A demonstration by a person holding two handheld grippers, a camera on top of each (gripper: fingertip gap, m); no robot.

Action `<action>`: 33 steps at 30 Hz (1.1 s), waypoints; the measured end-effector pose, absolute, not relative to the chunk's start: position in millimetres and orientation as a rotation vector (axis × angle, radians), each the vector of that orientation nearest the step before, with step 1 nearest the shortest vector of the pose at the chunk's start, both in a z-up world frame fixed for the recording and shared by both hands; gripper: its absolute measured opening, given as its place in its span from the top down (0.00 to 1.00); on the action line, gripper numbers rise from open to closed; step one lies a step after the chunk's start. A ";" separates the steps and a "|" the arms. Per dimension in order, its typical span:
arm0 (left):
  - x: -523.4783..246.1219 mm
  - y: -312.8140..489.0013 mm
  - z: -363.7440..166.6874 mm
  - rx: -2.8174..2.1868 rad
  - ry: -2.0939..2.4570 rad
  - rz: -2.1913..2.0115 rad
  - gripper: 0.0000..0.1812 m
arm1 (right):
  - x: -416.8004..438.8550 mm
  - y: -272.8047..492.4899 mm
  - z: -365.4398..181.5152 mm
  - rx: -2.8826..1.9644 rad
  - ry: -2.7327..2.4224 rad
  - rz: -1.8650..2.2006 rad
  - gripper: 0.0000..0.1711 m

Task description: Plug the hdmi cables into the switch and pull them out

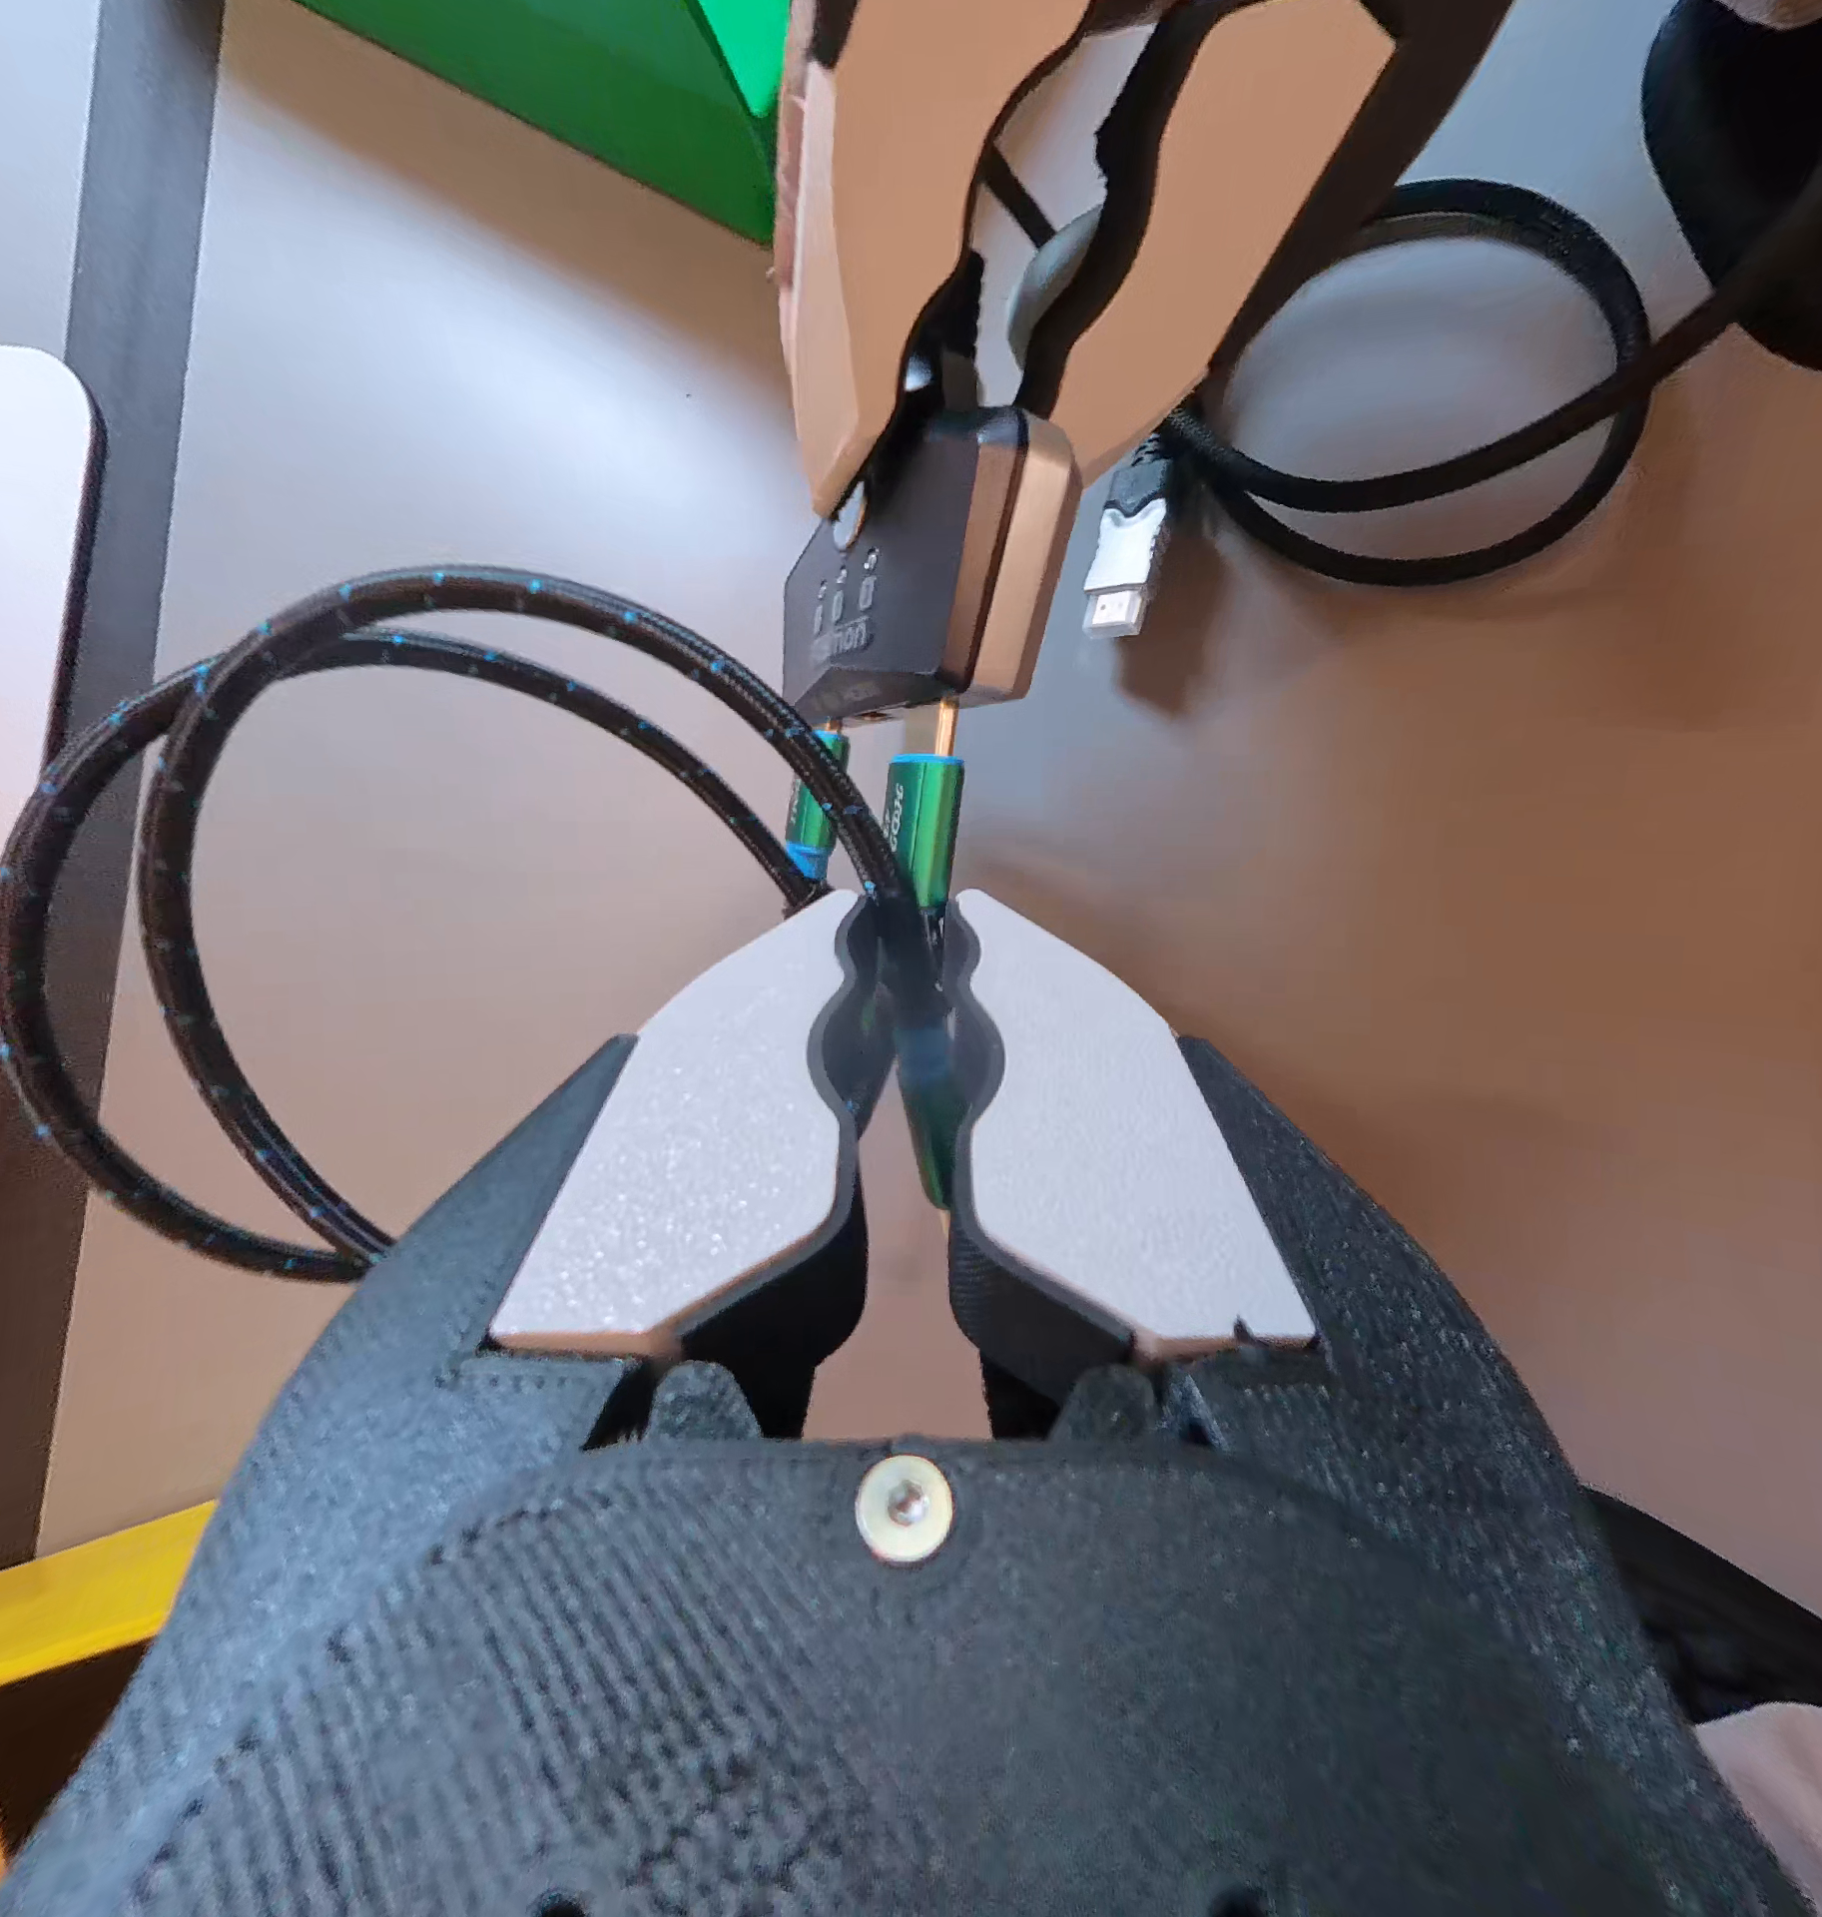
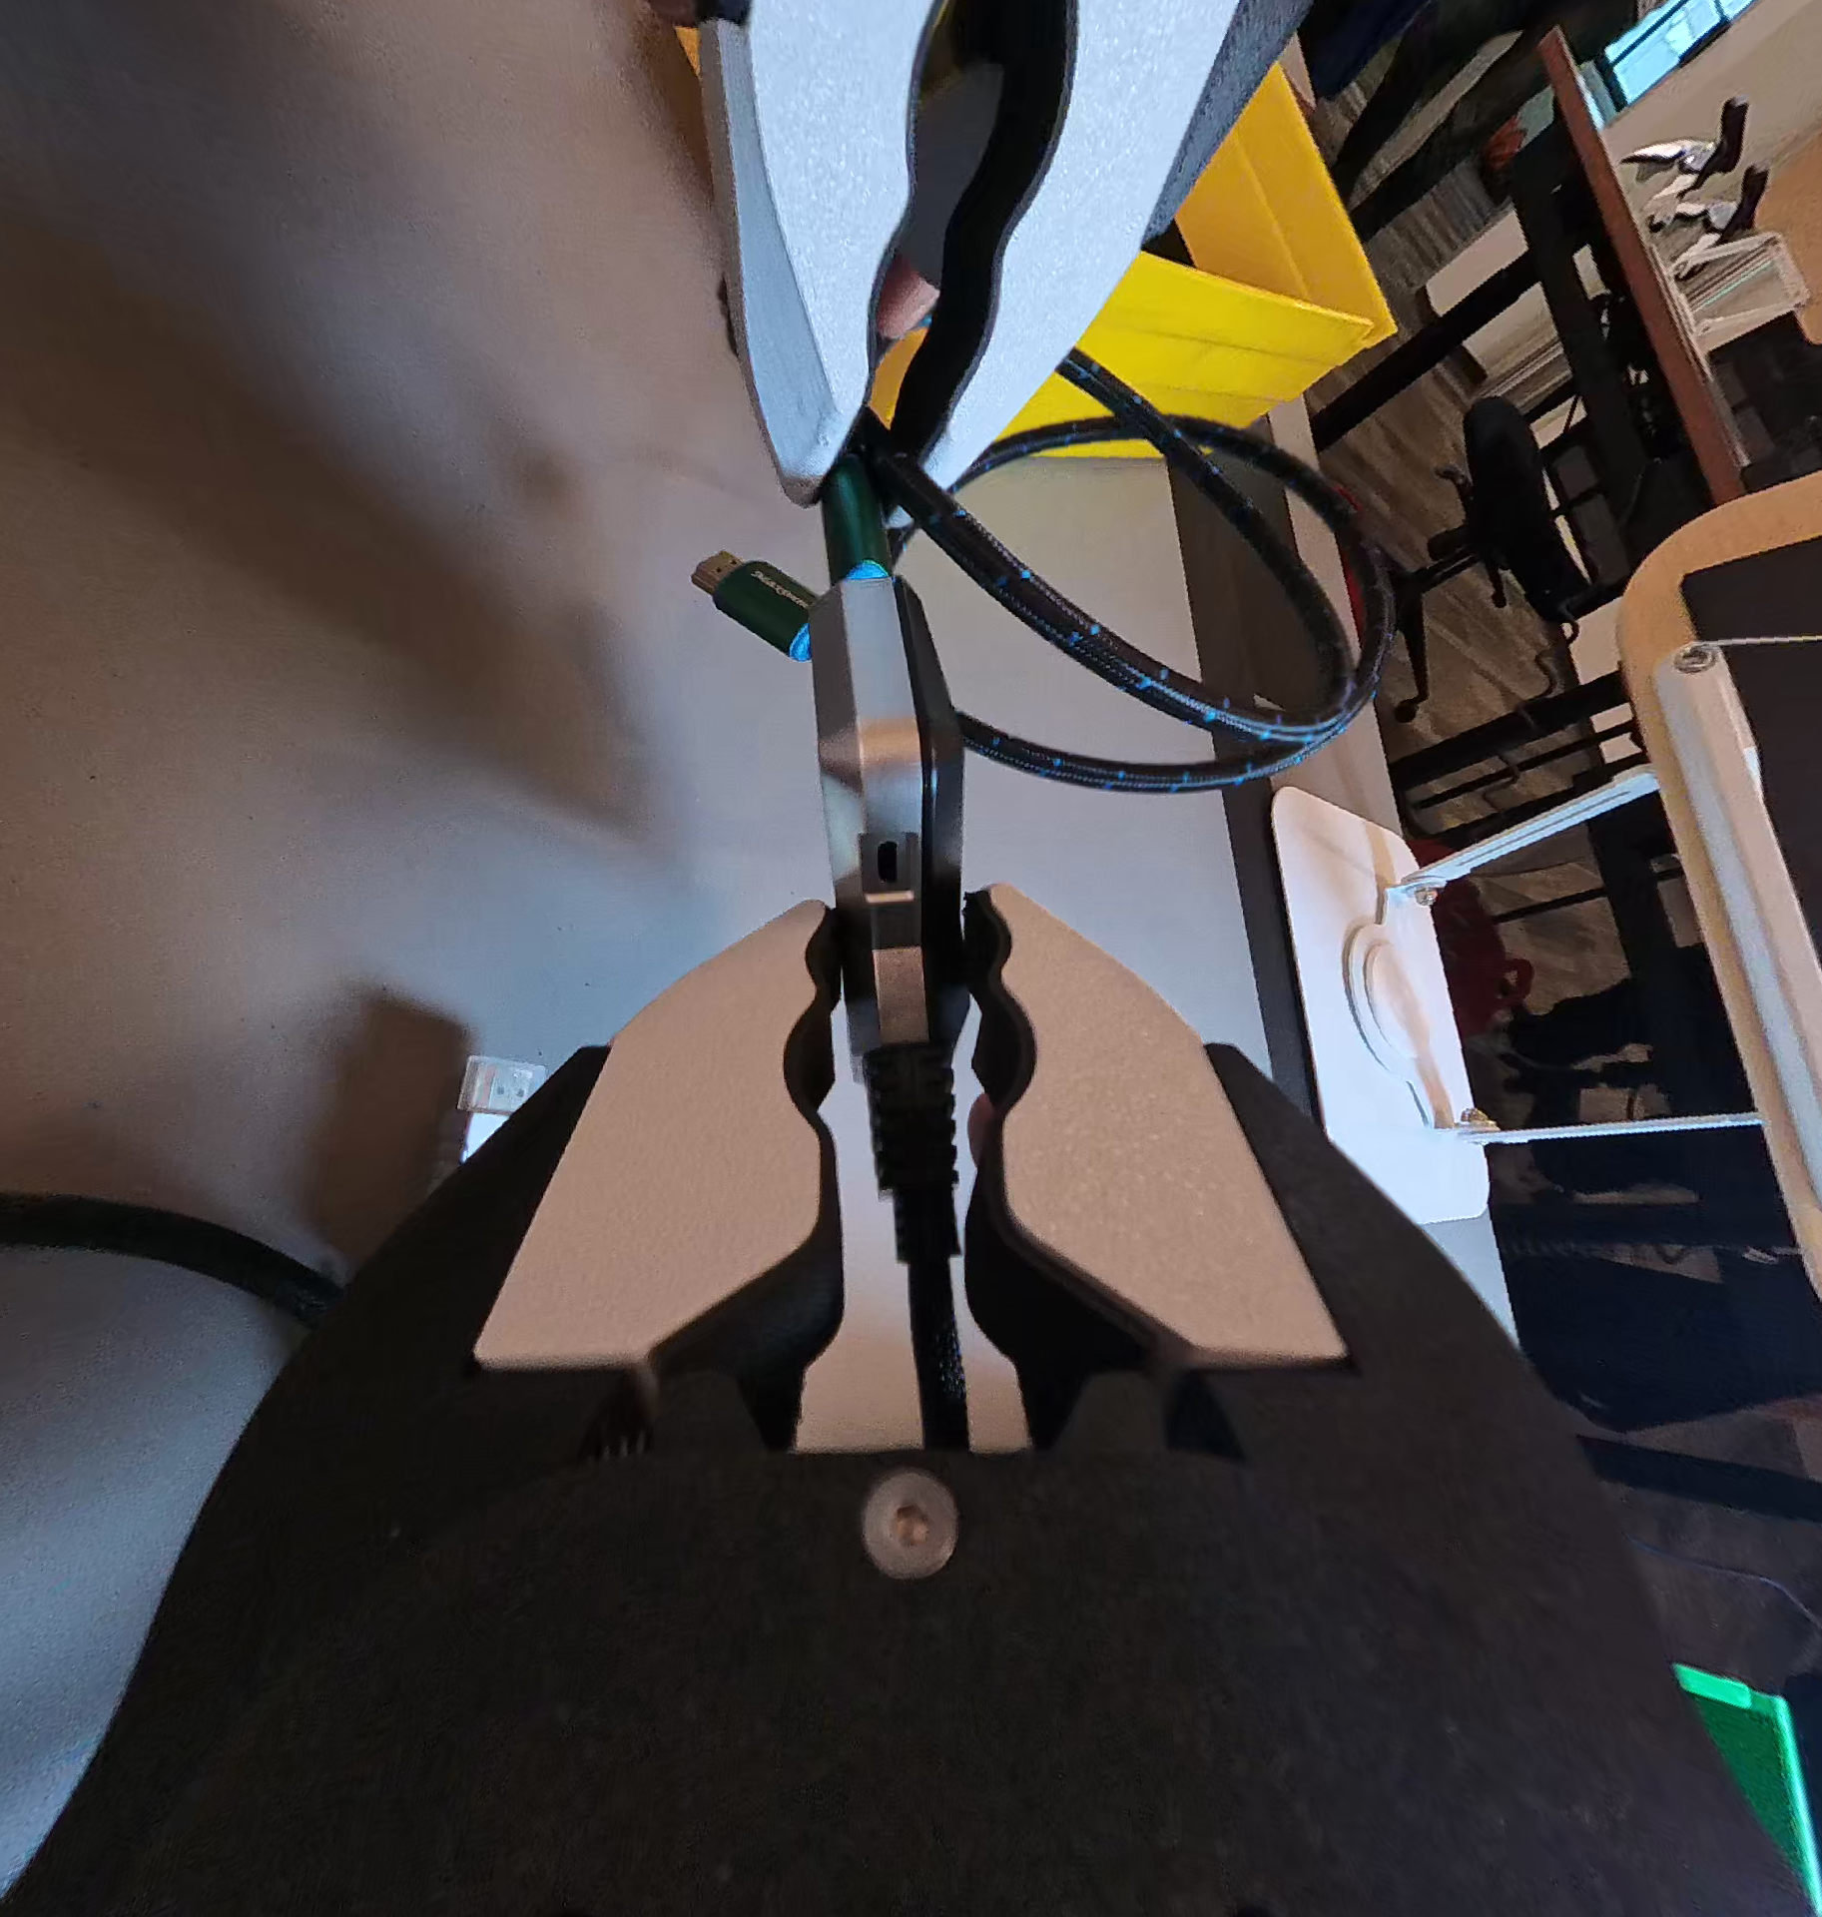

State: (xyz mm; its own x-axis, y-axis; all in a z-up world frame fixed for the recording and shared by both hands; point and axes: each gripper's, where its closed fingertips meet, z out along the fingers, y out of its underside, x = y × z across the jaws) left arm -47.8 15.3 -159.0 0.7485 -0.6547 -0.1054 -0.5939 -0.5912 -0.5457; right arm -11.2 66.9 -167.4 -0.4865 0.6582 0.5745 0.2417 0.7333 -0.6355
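Note:
The black HDMI switch [image 1: 917, 581] hangs above the table, seen edge-on in the right wrist view [image 2: 886, 768]. My right gripper [image 2: 896, 913] is shut on its rear end, where its own black cable [image 2: 927, 1193] leaves; the gripper also shows in the left wrist view [image 1: 963, 467]. My left gripper [image 1: 912, 913] is shut on a green HDMI plug [image 1: 927, 830]. The plug's gold tip [image 1: 943, 731] meets the switch's front port; how deep it sits is unclear. A second green plug [image 1: 813, 799] lies loose on the table [image 1: 1404, 1037], and shows in the right wrist view [image 2: 756, 602].
The black-blue braided cable [image 1: 263, 882] loops to the left. A white HDMI plug [image 1: 1124, 560] with a coiled black cable [image 1: 1456, 415] lies right of the switch. A green bin [image 1: 595, 83] stands at the back, a yellow bin [image 2: 1228, 311] near the table edge, and a white stand [image 2: 1384, 985] beside it.

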 end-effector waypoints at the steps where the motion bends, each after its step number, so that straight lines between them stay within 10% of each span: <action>1: -49.2 15.7 -160.0 -2.385 0.935 -0.133 0.93 | -11.2 65.4 -167.5 -0.675 -2.069 0.615 0.87; 33: -35.2 16.4 -146.2 -2.253 1.004 -0.186 0.94 | -10.1 70.9 -166.1 -0.657 -2.041 0.594 0.86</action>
State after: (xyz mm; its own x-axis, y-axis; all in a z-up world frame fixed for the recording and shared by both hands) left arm -35.2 16.4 -146.2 0.6959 -0.7064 -0.1296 -0.6133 -0.4907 -0.6189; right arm -10.1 70.9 -166.1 -0.4684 0.6475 0.6012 0.2236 0.7451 -0.6283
